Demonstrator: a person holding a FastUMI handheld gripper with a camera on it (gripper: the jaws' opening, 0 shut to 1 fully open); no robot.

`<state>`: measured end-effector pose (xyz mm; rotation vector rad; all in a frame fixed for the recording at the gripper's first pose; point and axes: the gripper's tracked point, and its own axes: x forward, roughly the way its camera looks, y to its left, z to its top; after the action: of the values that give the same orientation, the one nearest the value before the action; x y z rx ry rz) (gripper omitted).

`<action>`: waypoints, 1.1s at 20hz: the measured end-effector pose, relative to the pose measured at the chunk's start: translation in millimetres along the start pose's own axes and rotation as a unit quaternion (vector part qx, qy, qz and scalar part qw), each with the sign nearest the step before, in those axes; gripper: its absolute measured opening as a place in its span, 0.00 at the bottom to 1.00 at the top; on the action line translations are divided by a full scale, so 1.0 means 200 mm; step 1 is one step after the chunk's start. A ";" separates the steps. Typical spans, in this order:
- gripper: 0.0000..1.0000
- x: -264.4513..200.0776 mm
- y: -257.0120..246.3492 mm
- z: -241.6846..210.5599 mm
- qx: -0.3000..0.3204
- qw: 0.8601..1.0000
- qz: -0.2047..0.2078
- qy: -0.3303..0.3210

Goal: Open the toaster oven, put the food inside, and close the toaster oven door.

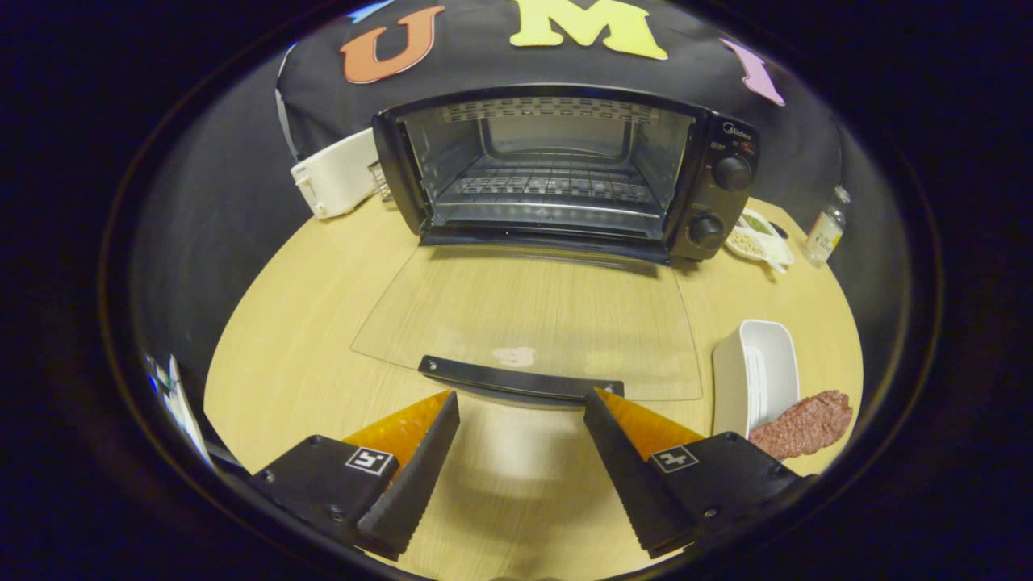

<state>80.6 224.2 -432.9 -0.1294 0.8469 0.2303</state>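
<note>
A black toaster oven (565, 173) stands at the back of the round wooden table, its cavity and wire rack exposed. Its glass door (533, 319) lies folded flat toward me, the dark handle (520, 378) just ahead of my fingertips. My gripper (520, 395) is open, nothing between the fingers, hovering just short of the handle. To the right of the right finger, a brown slab of food (807, 424) lies on the table beside a white dish (759, 375).
A white toaster (335, 173) sits left of the oven. Right of the oven are a small dish of food (754, 234) and a clear bottle (825, 228). Bare wooden table (290, 339) spreads to the left of the door.
</note>
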 end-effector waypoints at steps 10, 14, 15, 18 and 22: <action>1.00 -0.14 -0.08 0.01 0.026 0.999 0.043 -0.004; 1.00 -0.32 -0.33 0.10 0.018 0.999 0.033 -0.034; 1.00 -0.36 -0.42 0.13 0.014 0.999 0.026 -0.041; 1.00 -0.45 -0.70 0.18 0.009 0.998 0.015 -0.054; 1.00 -0.50 -1.08 0.15 0.013 0.999 0.020 -0.049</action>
<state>92.4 6.9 -332.6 -0.0756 0.7562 0.2608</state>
